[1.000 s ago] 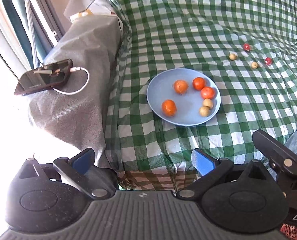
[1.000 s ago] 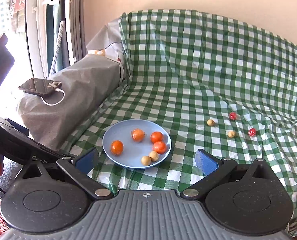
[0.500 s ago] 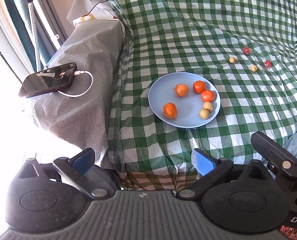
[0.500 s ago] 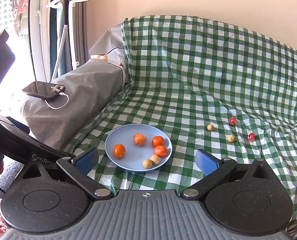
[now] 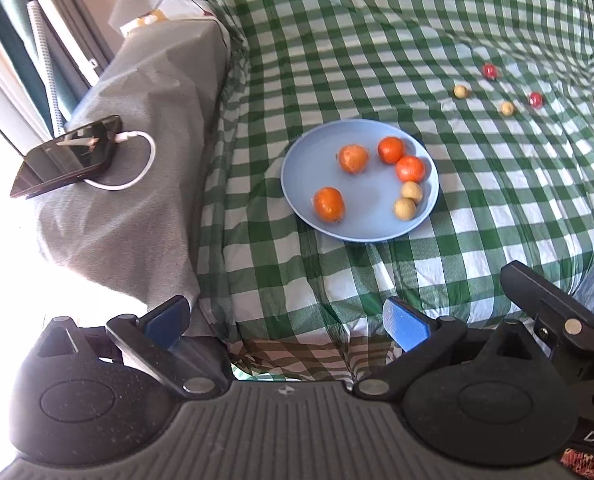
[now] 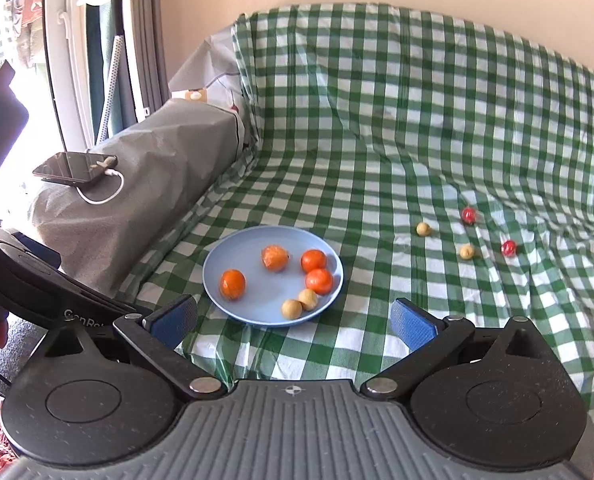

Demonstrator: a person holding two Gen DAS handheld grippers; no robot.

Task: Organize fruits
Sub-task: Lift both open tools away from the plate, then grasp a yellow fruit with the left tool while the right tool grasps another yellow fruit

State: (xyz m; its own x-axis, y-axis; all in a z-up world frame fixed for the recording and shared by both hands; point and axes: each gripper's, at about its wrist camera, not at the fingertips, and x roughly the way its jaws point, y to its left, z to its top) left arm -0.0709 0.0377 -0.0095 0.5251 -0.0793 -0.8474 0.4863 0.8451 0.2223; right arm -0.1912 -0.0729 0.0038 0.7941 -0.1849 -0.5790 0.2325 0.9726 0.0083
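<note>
A light blue plate (image 5: pixel 297 168) (image 6: pixel 217 276) lies on a sofa seat covered with green checked cloth. It holds several orange fruits (image 5: pixel 329 204) (image 6: pixel 232 284) and two small tan fruits (image 5: pixel 405 208) (image 6: pixel 292 309). Farther right on the cloth lie two tan fruits (image 5: pixel 460 91) (image 6: pixel 423 229) and two small red fruits (image 5: pixel 489 71) (image 6: pixel 468 214). My left gripper (image 5: pixel 285 320) is open and empty, well short of the plate at the seat's front edge. My right gripper (image 6: pixel 293 320) is open and empty too, just in front of the plate.
A grey covered armrest (image 5: pixel 137 128) (image 6: pixel 137 176) stands left of the seat, with a phone (image 5: pixel 67 156) (image 6: pixel 73 169) and white cable on it. The other gripper's black body (image 5: pixel 553 312) (image 6: pixel 29 280) shows at each view's edge. A window and curtains are far left.
Both grippers have drawn back and tilted a little, so the plate sits slightly lower and farther in view. The fruits have not moved. Both grippers stay open.
</note>
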